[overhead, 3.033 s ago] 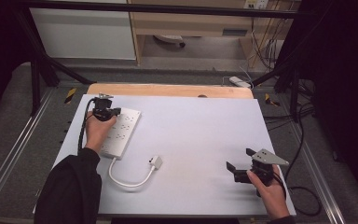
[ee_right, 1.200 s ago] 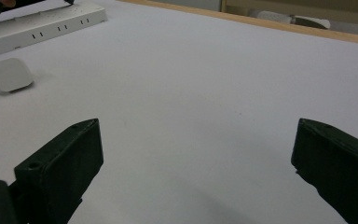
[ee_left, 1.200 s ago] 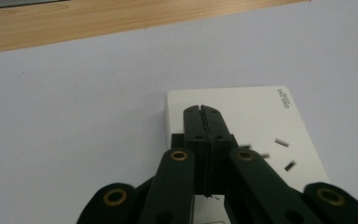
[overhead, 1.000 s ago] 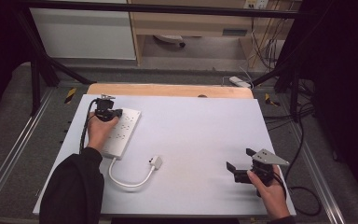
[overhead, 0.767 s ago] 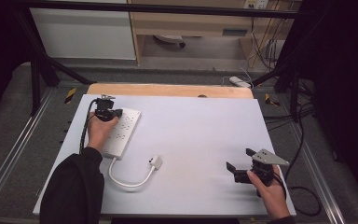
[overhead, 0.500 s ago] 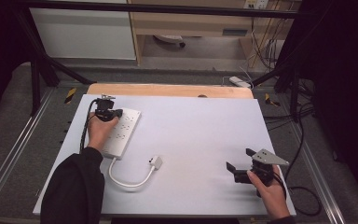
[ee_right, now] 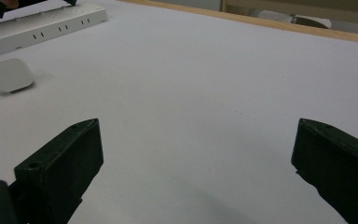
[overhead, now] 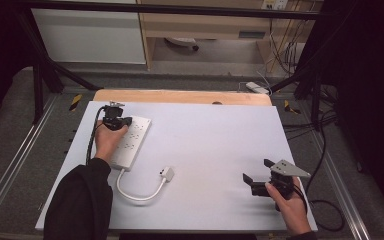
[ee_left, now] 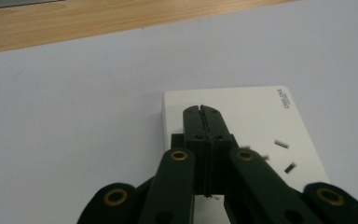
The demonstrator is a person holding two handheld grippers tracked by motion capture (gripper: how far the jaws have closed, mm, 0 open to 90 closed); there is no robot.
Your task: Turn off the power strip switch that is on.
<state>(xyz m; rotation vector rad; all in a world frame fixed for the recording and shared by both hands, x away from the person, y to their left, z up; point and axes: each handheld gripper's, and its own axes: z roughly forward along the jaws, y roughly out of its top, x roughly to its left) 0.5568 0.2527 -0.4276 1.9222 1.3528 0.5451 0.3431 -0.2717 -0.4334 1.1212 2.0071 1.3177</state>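
Observation:
A white power strip (overhead: 130,140) lies at the table's left, its short white cable curving to a white plug (overhead: 167,173) nearer the middle. My left gripper (overhead: 114,119) rests over the strip's far end with its jaws pressed together and nothing between them; in the left gripper view the closed tips (ee_left: 202,111) sit on the strip's top face (ee_left: 256,114) beside its slots. My right gripper (overhead: 256,171) is held low at the table's right front, jaws wide apart and empty (ee_right: 193,154). The strip (ee_right: 42,25) and plug (ee_right: 10,74) lie far off in the right gripper view.
The table has a pale grey mat (overhead: 205,145) with a wooden strip (overhead: 180,96) along its far edge. Black frame bars, cables and a cabinet stand beyond the table. A black cable trails off the right edge by my right hand.

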